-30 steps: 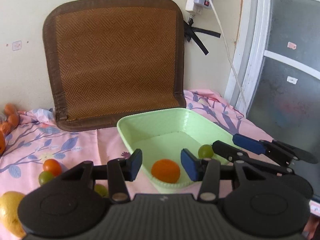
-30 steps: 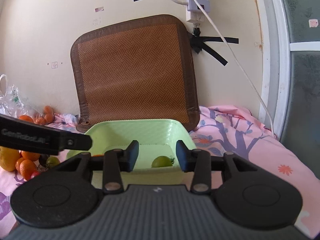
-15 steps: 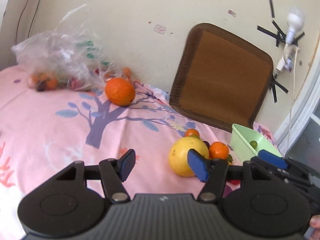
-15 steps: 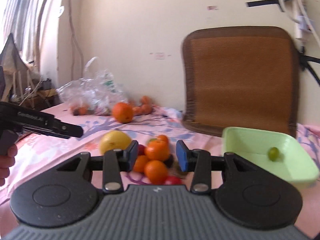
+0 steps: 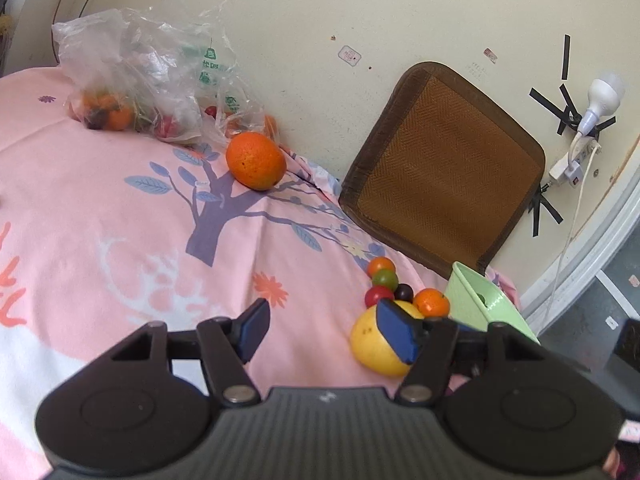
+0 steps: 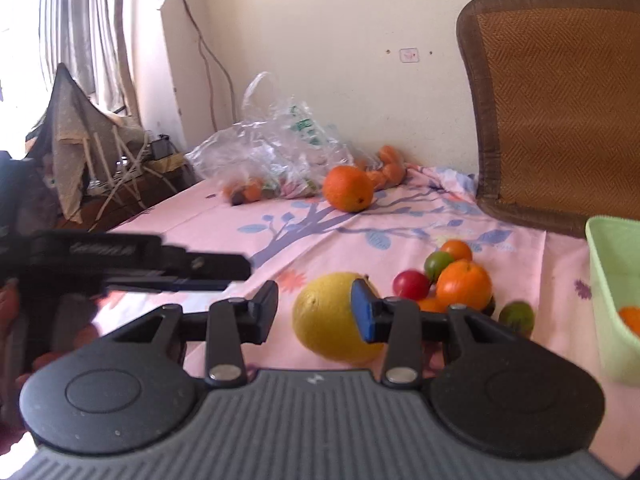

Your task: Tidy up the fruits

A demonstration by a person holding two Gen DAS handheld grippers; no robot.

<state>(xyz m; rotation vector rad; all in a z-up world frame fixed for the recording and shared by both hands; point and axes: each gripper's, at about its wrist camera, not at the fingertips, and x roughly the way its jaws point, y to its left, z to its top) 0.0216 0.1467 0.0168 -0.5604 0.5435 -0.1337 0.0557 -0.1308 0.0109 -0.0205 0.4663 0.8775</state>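
On the pink cloth lies a big yellow fruit (image 5: 370,350) (image 6: 324,320), with a cluster of small fruits behind it: a tangerine (image 5: 431,302) (image 6: 464,284), a red one (image 6: 411,284) and a green one (image 6: 438,264). A large orange (image 5: 256,160) (image 6: 348,188) rests farther back. The light green tray (image 5: 496,308) (image 6: 608,264) stands at the right and holds a small orange fruit (image 6: 630,316). My left gripper (image 5: 326,332) hangs over bare cloth left of the yellow fruit, its jaws opening with nothing between them. My right gripper (image 6: 316,312) is open just short of the yellow fruit.
A clear plastic bag (image 5: 140,72) with more fruit lies against the back wall. A brown woven cushion (image 5: 444,168) leans on the wall behind the tray. A lone green fruit (image 6: 516,316) sits close to the tray. A person's hand holds the left tool at the left edge of the right wrist view.
Both views have swung left, from the green tray to the fruits on the cloth. The left jaws have spread wider. The small orange fruit stays behind in the tray.
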